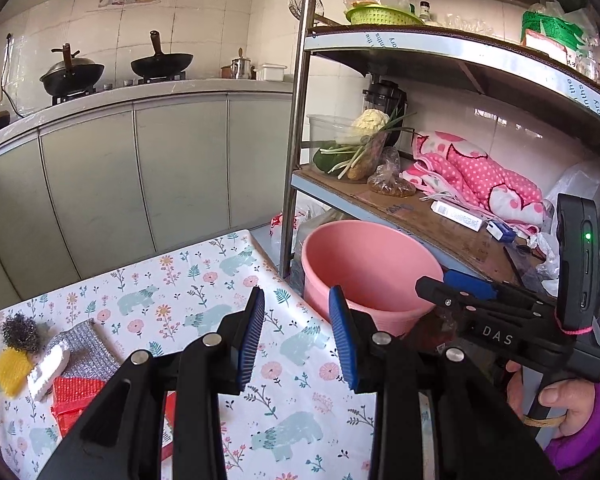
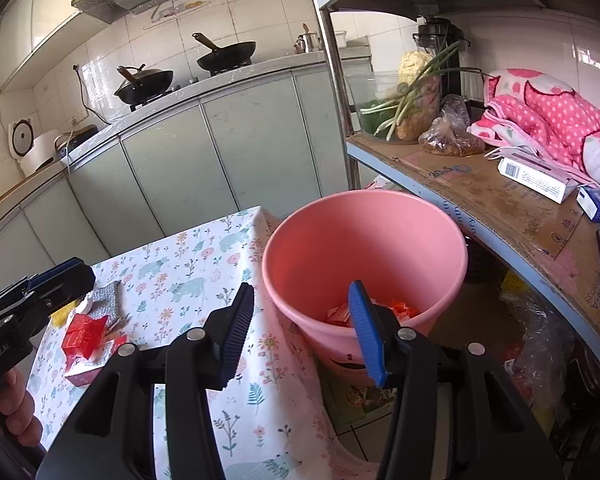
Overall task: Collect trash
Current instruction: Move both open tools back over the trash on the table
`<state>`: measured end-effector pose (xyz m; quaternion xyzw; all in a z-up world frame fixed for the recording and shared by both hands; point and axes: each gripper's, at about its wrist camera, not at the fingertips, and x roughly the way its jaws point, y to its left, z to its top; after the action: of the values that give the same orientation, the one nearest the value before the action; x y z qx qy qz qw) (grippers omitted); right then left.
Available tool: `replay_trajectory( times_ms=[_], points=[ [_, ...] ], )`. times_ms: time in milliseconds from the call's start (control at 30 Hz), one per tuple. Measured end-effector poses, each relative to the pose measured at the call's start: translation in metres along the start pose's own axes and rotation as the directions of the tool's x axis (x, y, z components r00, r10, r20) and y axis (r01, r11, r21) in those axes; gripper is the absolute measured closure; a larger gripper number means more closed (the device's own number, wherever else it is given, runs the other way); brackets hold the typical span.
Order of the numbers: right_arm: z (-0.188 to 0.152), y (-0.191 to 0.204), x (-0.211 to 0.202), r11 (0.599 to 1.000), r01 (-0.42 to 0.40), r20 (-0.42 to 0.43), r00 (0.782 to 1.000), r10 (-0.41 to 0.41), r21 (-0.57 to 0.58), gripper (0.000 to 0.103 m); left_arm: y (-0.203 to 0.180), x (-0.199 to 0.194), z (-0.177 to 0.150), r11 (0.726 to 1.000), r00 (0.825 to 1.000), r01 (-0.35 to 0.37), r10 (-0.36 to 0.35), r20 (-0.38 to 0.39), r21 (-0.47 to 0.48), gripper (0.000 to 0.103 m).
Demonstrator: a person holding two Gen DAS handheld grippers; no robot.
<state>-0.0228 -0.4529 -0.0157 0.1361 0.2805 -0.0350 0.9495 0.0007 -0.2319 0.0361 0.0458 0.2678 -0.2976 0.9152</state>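
A pink bucket (image 1: 372,264) (image 2: 364,240) stands on the floor beside the table's right edge, with red and orange wrappers (image 2: 402,309) at its bottom. On the floral tablecloth (image 1: 204,280) a red wrapper (image 1: 76,398) (image 2: 83,334) lies at the left. My left gripper (image 1: 298,332) is open with nothing between its fingers, over the cloth near the bucket. My right gripper (image 2: 300,330) is also open with nothing in it, above the table edge and the bucket's near rim. Each gripper shows in the other's view: right gripper (image 1: 440,282), left gripper (image 2: 74,274).
Steel wool (image 1: 20,332), a yellow sponge (image 1: 12,372), a white piece (image 1: 46,368) and a silver scouring cloth (image 1: 84,354) (image 2: 106,300) lie by the red wrapper. A metal shelf (image 2: 480,200) with vegetables, bags, boxes and a pink blanket stands right of the bucket. Kitchen cabinets (image 1: 140,180) run behind.
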Motion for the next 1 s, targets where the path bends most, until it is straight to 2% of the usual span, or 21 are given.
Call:
replay_trajectory(
  times_ms=[200, 500, 767, 1000],
  points=[
    [-0.009, 0.016, -0.002, 0.999, -0.049, 0.000, 0.999, 0.049, -0.001, 0.053, 0.017, -0.025, -0.014, 0.999, 0.999, -0.041, 0.041, 0.013, -0.003, 0.070],
    [-0.027, 0.048, 0.007, 0.988, -0.142, -0.065, 0.988, 0.139, -0.052, 0.053, 0.055, -0.060, -0.042, 0.991, 0.991, -0.130, 0.131, 0.019, -0.043, 0.070],
    [-0.048, 0.080, 0.030, 0.969, -0.232, -0.162, 0.963, 0.216, -0.084, 0.053, 0.094, -0.079, -0.079, 0.966, 0.971, -0.236, 0.232, -0.053, -0.105, 0.070],
    [-0.061, 0.095, 0.044, 0.952, -0.292, -0.224, 0.938, 0.267, -0.091, 0.053, 0.132, -0.088, -0.099, 0.931, 0.945, -0.324, 0.310, -0.102, -0.169, 0.070]
  ],
)
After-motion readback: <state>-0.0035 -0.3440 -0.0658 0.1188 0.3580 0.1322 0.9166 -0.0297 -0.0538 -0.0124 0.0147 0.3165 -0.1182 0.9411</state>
